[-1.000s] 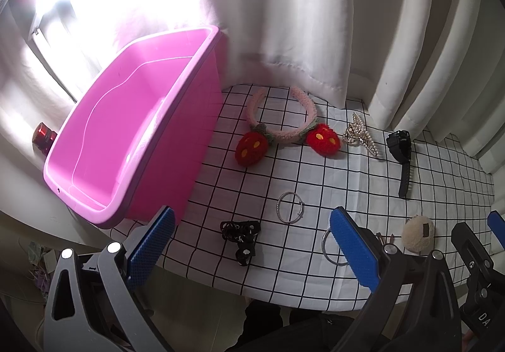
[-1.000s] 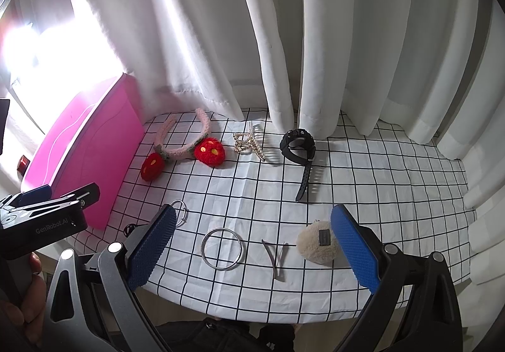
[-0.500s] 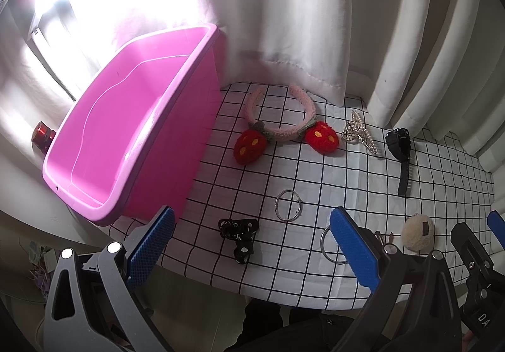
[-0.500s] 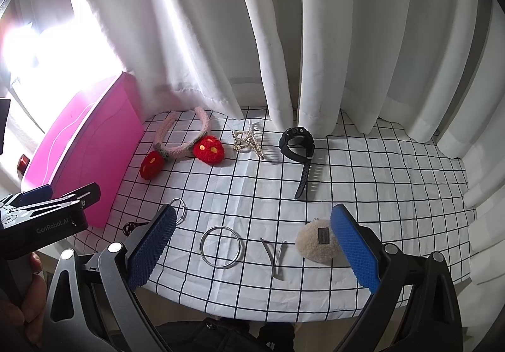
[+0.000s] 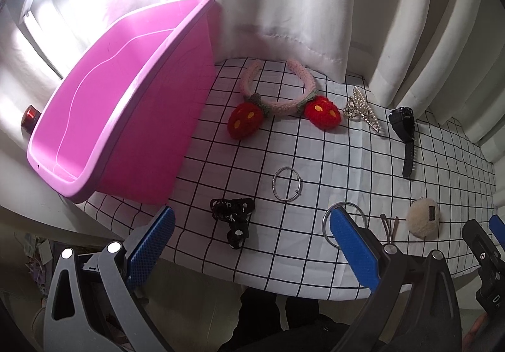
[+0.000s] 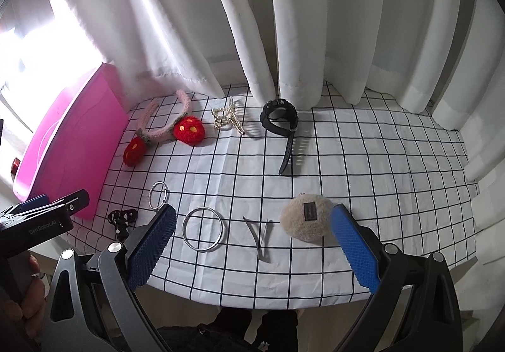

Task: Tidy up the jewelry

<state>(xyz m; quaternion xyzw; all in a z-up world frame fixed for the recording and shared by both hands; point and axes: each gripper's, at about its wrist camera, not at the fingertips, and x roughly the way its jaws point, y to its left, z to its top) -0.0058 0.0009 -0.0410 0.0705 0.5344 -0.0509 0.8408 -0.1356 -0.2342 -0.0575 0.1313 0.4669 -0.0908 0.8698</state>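
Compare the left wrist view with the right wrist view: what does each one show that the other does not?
Only the left wrist view shows the inside of the pink bin, which looks empty. Only the right wrist view shows the whole large ring and a hand holding the left gripper. Both share the strawberry headband, pearl clip, black watch, fluffy clip and checked cloth. Both grippers are open.
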